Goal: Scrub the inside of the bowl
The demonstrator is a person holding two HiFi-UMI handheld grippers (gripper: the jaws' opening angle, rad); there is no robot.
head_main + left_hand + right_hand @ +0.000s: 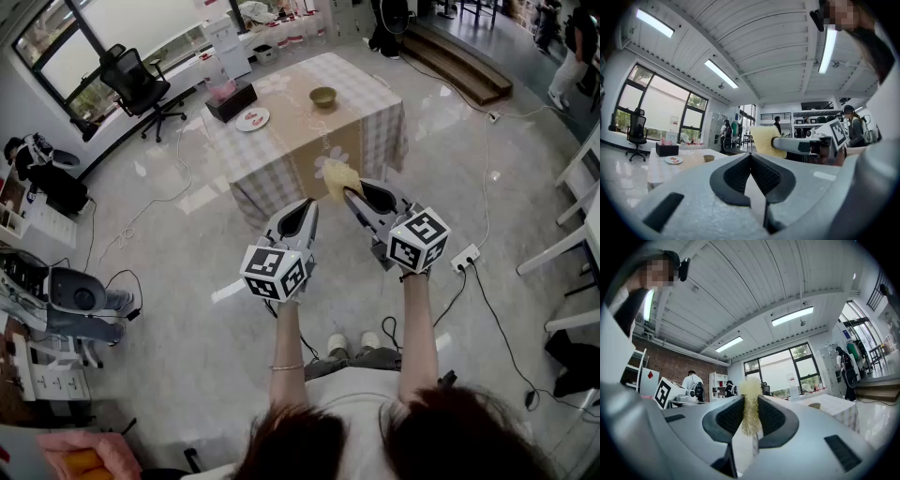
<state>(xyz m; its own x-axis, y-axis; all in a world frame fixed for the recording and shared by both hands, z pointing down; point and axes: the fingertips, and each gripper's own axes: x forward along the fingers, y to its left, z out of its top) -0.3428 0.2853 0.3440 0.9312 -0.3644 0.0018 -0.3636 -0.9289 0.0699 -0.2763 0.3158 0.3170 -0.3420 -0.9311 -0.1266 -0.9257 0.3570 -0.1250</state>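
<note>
Left gripper (307,208) is held level, well short of the table (370,117), with its jaws pressed together on nothing. It is presumably spare for steadying the bowl (323,96), which is set near the table's far middle. Right gripper (351,194), equally short of the table, is pinched on a yellow sponge (336,176), readied for scrubbing. The sponge's thin fibrous edge is shown only in the right gripper view, its broad face in the left gripper view.
</note>
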